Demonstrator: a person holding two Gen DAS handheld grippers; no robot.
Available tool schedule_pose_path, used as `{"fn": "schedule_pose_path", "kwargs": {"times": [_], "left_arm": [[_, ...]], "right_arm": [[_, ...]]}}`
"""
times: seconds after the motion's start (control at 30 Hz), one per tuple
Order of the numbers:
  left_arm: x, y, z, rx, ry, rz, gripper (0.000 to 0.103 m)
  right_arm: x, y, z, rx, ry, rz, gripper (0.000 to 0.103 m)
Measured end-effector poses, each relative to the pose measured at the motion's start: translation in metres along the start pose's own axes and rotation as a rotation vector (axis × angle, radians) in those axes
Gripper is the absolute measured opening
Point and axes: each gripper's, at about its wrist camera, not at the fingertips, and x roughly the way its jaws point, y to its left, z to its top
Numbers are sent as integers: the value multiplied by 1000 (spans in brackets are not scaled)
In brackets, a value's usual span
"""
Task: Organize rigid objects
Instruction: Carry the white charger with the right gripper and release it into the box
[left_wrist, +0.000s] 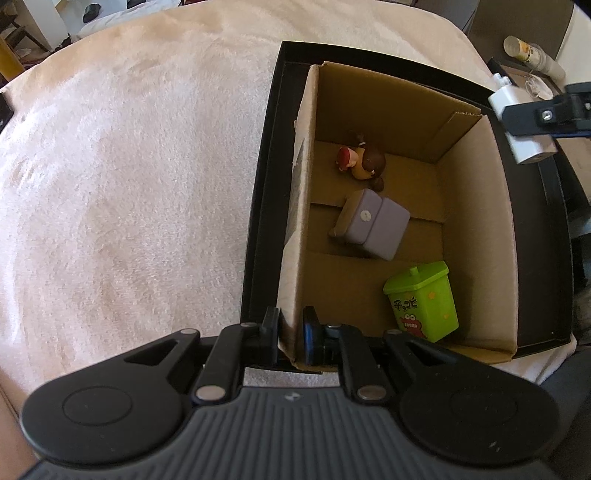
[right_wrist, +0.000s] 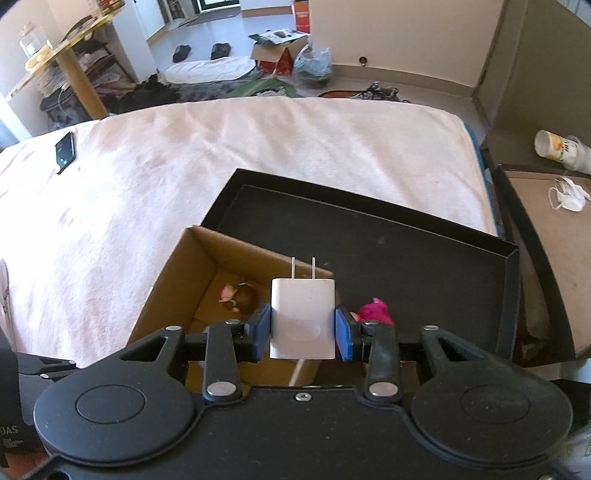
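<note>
Your left gripper is clamped on the near wall of the cardboard box, which sits inside the black tray on the pale blanket. Your right gripper is closed on the white charger, its 2 prongs pointing away from you, held above the box's edge. Inside the box lie 3 things: a small figurine, a lilac case and a green toy bin.
</note>
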Motion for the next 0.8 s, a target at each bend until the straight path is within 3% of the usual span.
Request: {"fn": "schedule_pose_path", "kwargs": {"times": [0.43, 0.8], "left_arm": [[3, 4, -1, 10, -2, -17, 12], [4, 2, 2, 15, 7, -11, 12]], "right_arm": [[27, 26, -4, -27, 52, -4, 36], [29, 24, -4, -43, 17, -34, 43]]}}
